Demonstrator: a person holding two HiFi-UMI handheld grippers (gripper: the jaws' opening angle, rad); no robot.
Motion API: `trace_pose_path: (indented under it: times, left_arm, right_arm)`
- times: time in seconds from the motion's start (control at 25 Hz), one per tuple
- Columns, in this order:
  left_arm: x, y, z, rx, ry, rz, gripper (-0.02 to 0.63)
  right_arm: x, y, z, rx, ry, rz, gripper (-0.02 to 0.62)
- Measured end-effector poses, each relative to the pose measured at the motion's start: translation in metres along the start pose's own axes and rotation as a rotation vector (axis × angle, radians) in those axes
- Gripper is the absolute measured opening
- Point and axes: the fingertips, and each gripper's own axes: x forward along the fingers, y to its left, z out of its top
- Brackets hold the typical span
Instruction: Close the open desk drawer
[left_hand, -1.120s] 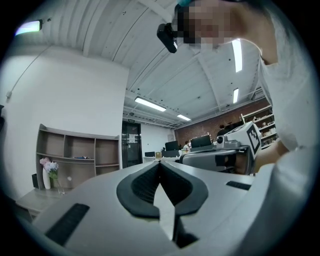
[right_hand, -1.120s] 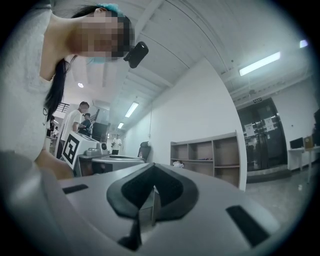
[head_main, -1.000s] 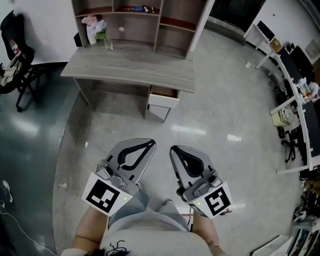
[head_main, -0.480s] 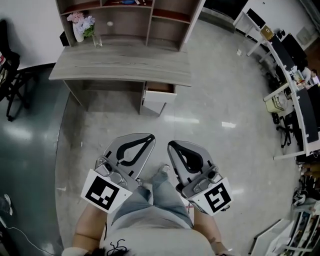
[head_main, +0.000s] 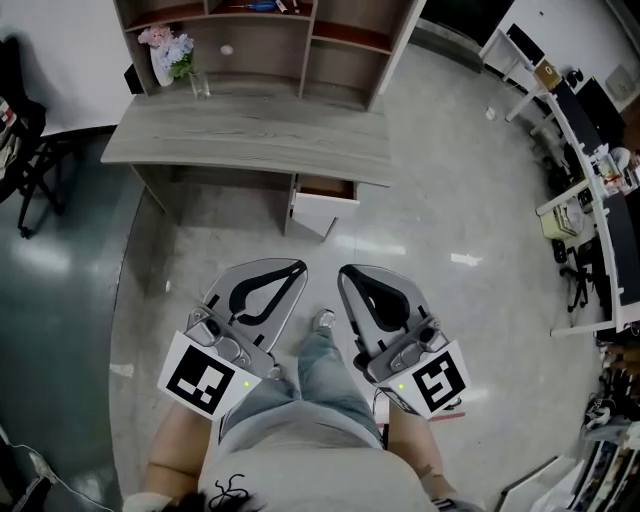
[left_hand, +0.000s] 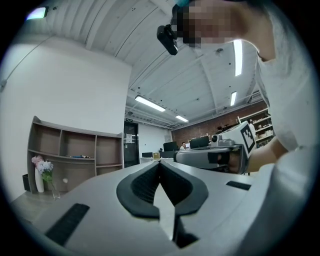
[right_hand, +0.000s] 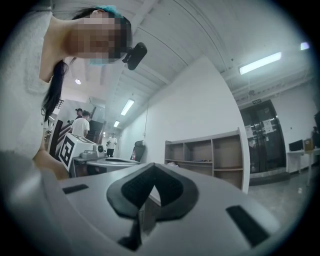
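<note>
Drawer (head_main: 322, 205) stood pulled out from under the right part of the grey wooden surface (head_main: 250, 145), at the far side of the floor, its white front facing the person. Nothing of the task looked done: both tools were held low near the person's waist, well apart from it. The left gripper (head_main: 294, 266) had its jaws together on nothing, and the right gripper (head_main: 349, 272) likewise, tips meeting and empty in both gripper views. What was left, by my reading, was the whole job: approach, set a jaw tip against the white front, and push it home.
</note>
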Motion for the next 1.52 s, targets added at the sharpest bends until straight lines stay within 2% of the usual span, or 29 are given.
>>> trace_pose_path:
  times: [0.16,0.6,1.08,1.52]
  left_arm:
    - [0.026,0.018,-0.007,-0.001,0.014,0.016,0.011]
    - [0.104,0.057,-0.047,-0.056,0.041,0.007,0.011]
    - [0.154,0.072,-0.104,-0.087,0.067,-0.022,0.011]
    - [0.170,0.078,-0.156,-0.153,0.070,-0.052,0.011]
  right_arm:
    - [0.022,-0.025,0.000,0.008,-0.020,0.043,0.008]
    - [0.051,-0.107,-0.056,0.040,0.048,0.054,0.008]
    - [0.067,-0.154,-0.133,0.084,0.105,0.050,0.008]
    - [0.083,-0.179,-0.219,0.126,0.169,0.041,0.008]
